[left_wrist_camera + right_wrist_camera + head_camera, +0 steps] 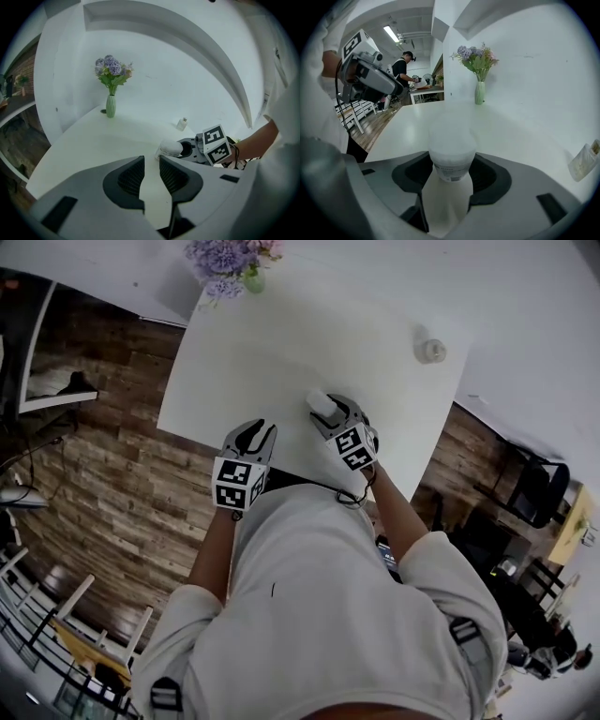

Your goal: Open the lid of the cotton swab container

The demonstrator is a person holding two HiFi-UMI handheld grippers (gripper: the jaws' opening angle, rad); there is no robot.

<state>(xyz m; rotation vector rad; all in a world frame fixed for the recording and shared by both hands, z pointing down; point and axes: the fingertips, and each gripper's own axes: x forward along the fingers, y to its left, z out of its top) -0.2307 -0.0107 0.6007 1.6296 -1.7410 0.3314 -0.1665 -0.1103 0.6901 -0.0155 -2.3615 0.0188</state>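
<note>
Am straddling cotton swab container (451,150) with right gripper (330,411), jaws spread wide, not clamping; container standing on table (281,343), well short of vase (479,93). Left gripper (151,162) is hovering, jaws slightly apart, empty. Lid seemingly still on; am judging opening not begun.

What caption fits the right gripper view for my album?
Cotton swab container between the right gripper's jaws, flower vase behind.

I recorded a white rectangular table (281,343) standing on a brown wooden plank floor (103,493). A slim green glass vase (110,106) holding purple flowers (112,68) stood upright at the table's far edge. A small white capped bottle (182,123) stood near the right edge, well apart from the vase. I noted a person in a dark apron (404,70) at a distant counter.
</note>
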